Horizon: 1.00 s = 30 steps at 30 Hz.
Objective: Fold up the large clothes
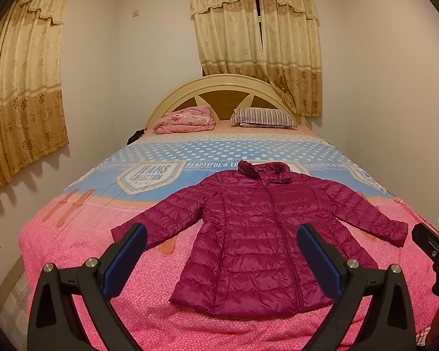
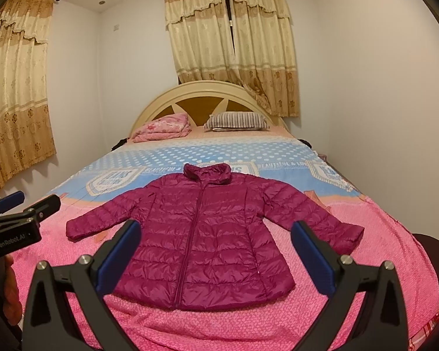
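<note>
Right, bedspread (image 1: 73, 251) print reads "JEANS COLLECTION"; left gripper (image 2: 29, 204) body reads "GenRobot.AI". Your left gripper and right gripper (image 2: 213, 251) hover level above the bed's foot edge, tongs apart, holding nothing. Magenta puffer jacket (image 1: 248, 234) lies flat mid-bed, sleeves spread.

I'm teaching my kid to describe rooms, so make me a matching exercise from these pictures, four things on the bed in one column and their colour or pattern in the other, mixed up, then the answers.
Things:
1. puffer jacket
2. pillow
3. folded blanket
4. near end of the bedspread

Looks:
A. dark and light stripes
B. pale pink with flowers
C. shiny magenta, quilted
D. bright pink with small specks

Pairs: 1-C, 2-A, 3-B, 4-D
</note>
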Tool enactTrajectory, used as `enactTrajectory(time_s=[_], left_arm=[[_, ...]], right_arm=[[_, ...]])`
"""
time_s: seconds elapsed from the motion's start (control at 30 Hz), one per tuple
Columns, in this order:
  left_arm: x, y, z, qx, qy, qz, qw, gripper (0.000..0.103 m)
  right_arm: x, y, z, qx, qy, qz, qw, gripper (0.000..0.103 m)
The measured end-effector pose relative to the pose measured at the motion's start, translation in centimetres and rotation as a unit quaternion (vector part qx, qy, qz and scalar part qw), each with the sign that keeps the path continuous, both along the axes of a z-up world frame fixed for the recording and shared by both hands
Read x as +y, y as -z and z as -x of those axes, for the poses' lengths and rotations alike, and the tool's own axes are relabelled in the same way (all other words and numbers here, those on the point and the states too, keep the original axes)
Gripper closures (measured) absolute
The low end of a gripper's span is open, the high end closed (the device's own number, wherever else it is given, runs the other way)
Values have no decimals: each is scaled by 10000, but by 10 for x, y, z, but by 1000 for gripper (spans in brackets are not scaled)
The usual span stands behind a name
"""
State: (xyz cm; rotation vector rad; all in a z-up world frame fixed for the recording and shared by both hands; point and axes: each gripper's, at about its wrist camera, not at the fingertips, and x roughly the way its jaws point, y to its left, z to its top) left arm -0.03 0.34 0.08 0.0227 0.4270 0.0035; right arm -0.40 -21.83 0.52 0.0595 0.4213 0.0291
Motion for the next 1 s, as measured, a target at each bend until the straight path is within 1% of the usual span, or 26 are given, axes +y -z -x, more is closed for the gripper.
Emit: enactTrajectory(time_s=[1.0], left_arm=[[2,-1,-1,-20,-52,9,10000,1]], right_arm=[[2,4,-2,51,-6,-15,10000,0]])
